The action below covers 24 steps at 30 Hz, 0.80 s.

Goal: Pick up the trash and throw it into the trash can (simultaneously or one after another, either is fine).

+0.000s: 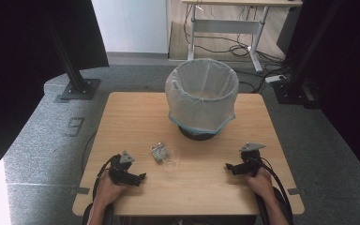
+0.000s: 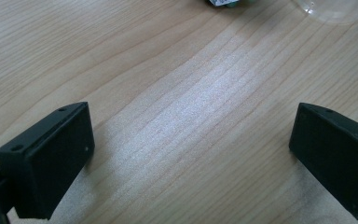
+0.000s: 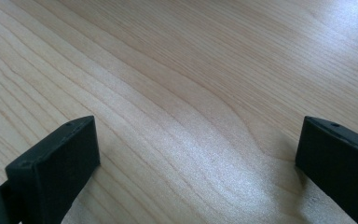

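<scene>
Two hands low on table (image 1: pixel 187 187) | left hand-held gripper (image 1: pixel 143 177) agape, empty | right hand-held gripper (image 1: pixel 226 166) agape, empty

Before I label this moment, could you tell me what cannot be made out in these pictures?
- Crumpled wrapper: too small in the high view to identify; the top edge cuts it in the left gripper view.
- Clear plastic piece: cut off by the same edge; faint in the high view.
- Inside of the bin: its bottom is hidden by the bag-lined wall.
- Bin base: covered by the bag.
</scene>
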Each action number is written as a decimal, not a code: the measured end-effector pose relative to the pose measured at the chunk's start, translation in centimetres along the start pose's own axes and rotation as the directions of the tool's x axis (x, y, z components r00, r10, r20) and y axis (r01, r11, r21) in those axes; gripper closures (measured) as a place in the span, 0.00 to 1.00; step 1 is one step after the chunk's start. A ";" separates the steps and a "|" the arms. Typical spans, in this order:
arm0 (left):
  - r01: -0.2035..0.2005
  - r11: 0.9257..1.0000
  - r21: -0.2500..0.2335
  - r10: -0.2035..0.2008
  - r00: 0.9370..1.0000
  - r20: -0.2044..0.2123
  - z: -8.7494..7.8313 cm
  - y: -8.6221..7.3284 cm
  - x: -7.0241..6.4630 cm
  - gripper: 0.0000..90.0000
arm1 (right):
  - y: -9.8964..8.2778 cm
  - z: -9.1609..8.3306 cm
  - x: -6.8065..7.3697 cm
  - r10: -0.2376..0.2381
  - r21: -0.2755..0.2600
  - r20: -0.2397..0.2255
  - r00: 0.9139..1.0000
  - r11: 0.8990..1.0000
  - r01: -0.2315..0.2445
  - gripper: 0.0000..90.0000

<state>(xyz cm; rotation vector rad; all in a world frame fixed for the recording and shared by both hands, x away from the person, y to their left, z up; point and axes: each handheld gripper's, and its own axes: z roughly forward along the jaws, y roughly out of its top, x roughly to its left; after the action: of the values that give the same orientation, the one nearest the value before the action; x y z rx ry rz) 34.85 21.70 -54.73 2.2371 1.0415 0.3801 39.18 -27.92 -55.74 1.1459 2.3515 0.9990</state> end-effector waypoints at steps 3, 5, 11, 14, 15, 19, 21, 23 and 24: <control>0.001 1.000 0.001 -0.001 1.000 0.002 0.0 0.0 -0.1 0.00 | 0.0 0.0 0.0 0.000 -0.001 0.001 1.000 1.000 0.000 0.00; 0.003 1.000 -0.006 -0.003 1.000 0.009 -0.2 0.1 -0.2 0.00 | 0.0 0.0 0.0 0.000 0.000 0.000 1.000 1.000 0.000 0.00; 0.016 0.999 -0.044 -0.015 0.999 0.041 -0.8 0.7 -0.6 0.00 | 0.0 0.0 0.0 -0.001 -0.001 0.000 1.000 1.000 0.001 0.00; 0.010 0.999 -0.047 -0.008 0.999 0.041 -0.9 1.1 -0.8 0.00 | 0.0 0.0 0.0 -0.002 -0.001 0.000 1.000 1.000 0.002 0.00; 0.007 0.999 -0.049 -0.005 0.999 0.040 -0.9 1.2 -0.9 0.00 | 0.0 0.0 0.0 -0.002 -0.001 -0.001 1.000 1.000 0.002 0.00; 0.012 0.998 -0.065 -0.008 0.999 0.052 -1.1 1.7 -1.1 0.00 | 0.0 0.0 0.1 -0.003 -0.001 -0.001 1.000 1.000 0.003 0.00; 0.008 0.997 -0.071 -0.004 0.998 0.057 -1.1 1.9 -1.3 0.00 | 0.0 0.0 0.1 -0.003 0.000 -0.002 1.000 1.000 0.003 0.00; 0.004 0.998 -0.070 0.000 0.998 0.059 -1.1 2.1 -1.4 0.00 | 0.0 0.0 0.1 -0.003 0.000 -0.002 1.000 1.000 0.003 0.00; -0.001 0.997 -0.076 0.006 0.998 0.063 -1.1 2.4 -1.6 0.00 | 0.0 0.0 0.1 -0.004 0.000 -0.003 1.000 1.000 0.004 0.00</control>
<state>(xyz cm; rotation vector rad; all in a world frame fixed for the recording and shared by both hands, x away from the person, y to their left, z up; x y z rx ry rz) 34.68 19.74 -52.31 2.1700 0.9742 0.3424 39.12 -27.87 -55.75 1.1400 2.3549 0.9996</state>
